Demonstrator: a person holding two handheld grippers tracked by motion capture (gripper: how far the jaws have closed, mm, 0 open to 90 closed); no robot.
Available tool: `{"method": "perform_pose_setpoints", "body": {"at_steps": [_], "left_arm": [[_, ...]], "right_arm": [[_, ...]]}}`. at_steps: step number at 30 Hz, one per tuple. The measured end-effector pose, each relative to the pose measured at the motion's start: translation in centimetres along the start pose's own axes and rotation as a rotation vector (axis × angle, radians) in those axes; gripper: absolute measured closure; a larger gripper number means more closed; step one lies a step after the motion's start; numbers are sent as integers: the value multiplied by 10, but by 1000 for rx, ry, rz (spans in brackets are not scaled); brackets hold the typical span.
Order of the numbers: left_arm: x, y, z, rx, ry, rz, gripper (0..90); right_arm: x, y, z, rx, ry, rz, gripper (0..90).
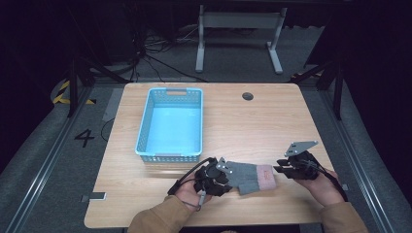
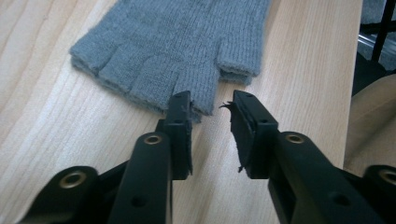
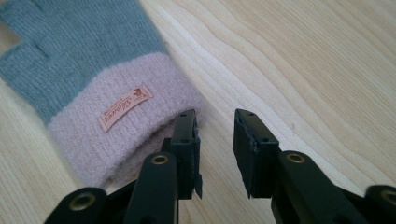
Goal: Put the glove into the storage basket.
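Observation:
A grey fingerless glove with a pink cuff lies flat on the wooden table near its front edge. My left gripper sits at the glove's finger end. In the left gripper view the jaws stand apart over bare wood, and the left jaw's tip just reaches a knitted finger of the glove. My right gripper is at the cuff end. In the right gripper view it is open, its left jaw beside the pink cuff with its small label, nothing between the jaws.
A light-blue plastic basket stands at the back left of the table, with nothing visible inside. A round cable hole sits near the far edge. Beyond the table is dark floor with a table frame and cables.

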State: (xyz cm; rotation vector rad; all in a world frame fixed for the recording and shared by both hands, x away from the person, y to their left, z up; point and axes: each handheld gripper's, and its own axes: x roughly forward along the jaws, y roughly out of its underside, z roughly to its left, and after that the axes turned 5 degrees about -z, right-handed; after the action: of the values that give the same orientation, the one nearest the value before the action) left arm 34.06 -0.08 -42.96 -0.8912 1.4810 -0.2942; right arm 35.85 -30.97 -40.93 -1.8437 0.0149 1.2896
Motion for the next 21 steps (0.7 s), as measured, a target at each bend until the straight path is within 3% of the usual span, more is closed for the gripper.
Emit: {"method": "perform_pose_setpoints", "body": {"at_steps": [13, 21], "left_arm": [[-9, -7, -2, -25, -22, -76, 619], [-7, -15, -7, -46, -86, -114, 581]], "right_arm": [[-10, 3, -7, 69, 6, -49, 618], [-14, 5, -10, 99, 8, -66, 607]]}}
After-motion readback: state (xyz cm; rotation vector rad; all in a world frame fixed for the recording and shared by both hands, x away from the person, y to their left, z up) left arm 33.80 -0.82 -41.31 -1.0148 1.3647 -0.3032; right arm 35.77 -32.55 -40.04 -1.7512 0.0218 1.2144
